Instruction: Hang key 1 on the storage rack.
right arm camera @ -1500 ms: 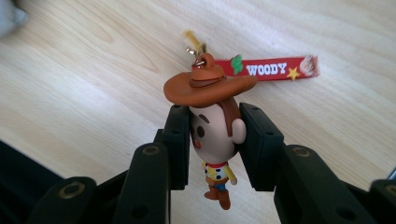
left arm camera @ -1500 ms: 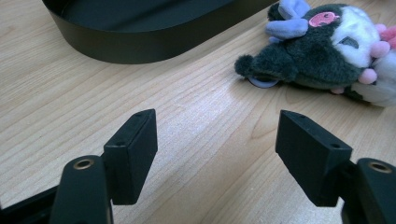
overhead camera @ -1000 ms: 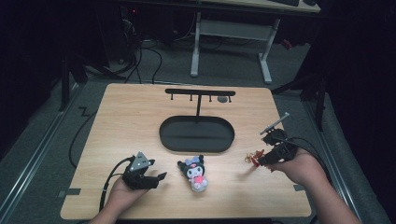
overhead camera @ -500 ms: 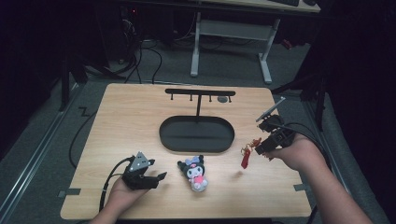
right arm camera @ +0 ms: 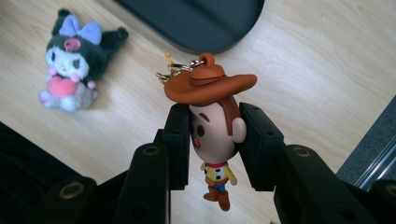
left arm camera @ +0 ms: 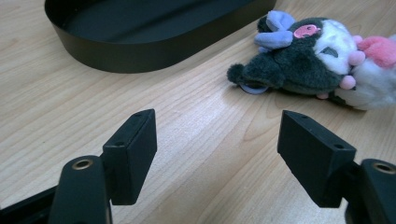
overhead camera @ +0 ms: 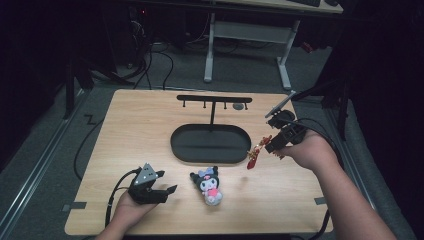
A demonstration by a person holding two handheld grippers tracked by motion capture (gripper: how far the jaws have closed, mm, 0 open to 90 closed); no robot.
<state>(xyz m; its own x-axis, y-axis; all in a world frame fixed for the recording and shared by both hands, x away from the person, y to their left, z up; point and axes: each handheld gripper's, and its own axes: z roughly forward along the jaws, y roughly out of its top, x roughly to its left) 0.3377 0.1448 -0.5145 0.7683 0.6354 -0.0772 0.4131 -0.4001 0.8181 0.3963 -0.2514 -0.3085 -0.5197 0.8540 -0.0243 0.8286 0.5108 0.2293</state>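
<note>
My right gripper [right arm camera: 215, 140] is shut on a cowboy figure keychain [right arm camera: 212, 126], with both pads pressed on its head under a brown hat and a gold clasp at the top. Seen from the high view, that gripper [overhead camera: 272, 145] hangs above the table's right side and the keychain [overhead camera: 255, 154] dangles beside the black oval tray [overhead camera: 210, 144]. A dark plush doll with a purple bow [overhead camera: 209, 184] lies on the table in front of the tray. My left gripper [overhead camera: 162, 192] rests near the front left, open and empty, with the doll [left arm camera: 308, 60] ahead to its right.
A black rack with small hooks [overhead camera: 214, 100] stands behind the tray on the wooden table [overhead camera: 135, 130]. A cable trails from each gripper. Beyond the table's far edge are a desk frame and cables on the floor.
My right gripper has lifted the keychain off the table and carried it up and away toward the tray's right end. The left gripper and the doll have stayed put.
</note>
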